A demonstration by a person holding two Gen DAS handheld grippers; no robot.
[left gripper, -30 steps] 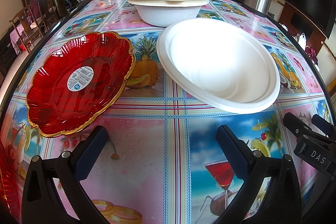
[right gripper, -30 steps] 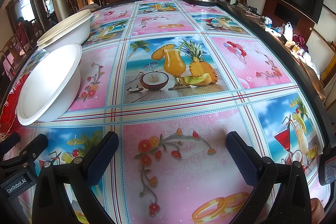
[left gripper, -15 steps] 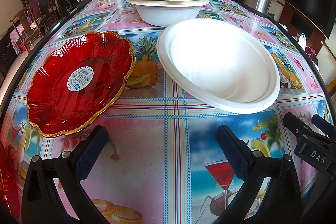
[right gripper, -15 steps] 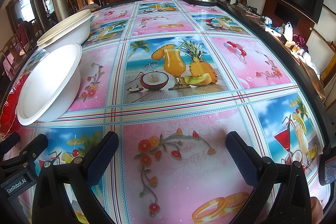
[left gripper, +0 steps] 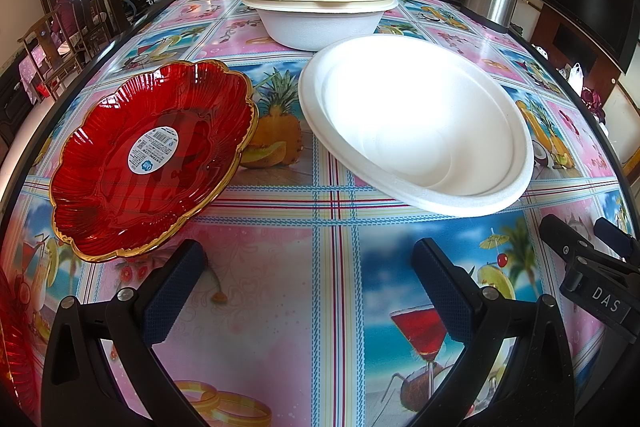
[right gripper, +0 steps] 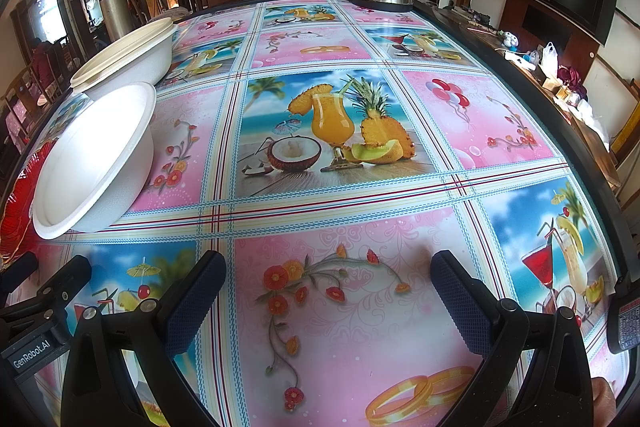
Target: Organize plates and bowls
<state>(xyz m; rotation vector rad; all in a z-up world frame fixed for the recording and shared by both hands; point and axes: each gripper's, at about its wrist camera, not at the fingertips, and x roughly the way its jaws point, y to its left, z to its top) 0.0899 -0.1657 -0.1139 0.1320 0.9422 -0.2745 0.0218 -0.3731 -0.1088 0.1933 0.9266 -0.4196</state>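
Grippers, left (left gripper: 308, 291) and right (right gripper: 328, 299), unmoved, jaws still wide, empty

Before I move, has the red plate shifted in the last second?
No. The red plate sits at the same spot against the printed pineapple on the tablecloth, its rim overlapping the same edge.

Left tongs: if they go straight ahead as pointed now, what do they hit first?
Probably the near rim of the tilted white bowl, slightly right of centre. The left tongs are open over bare tablecloth, with the red plate left of the line. Depth is uncertain.
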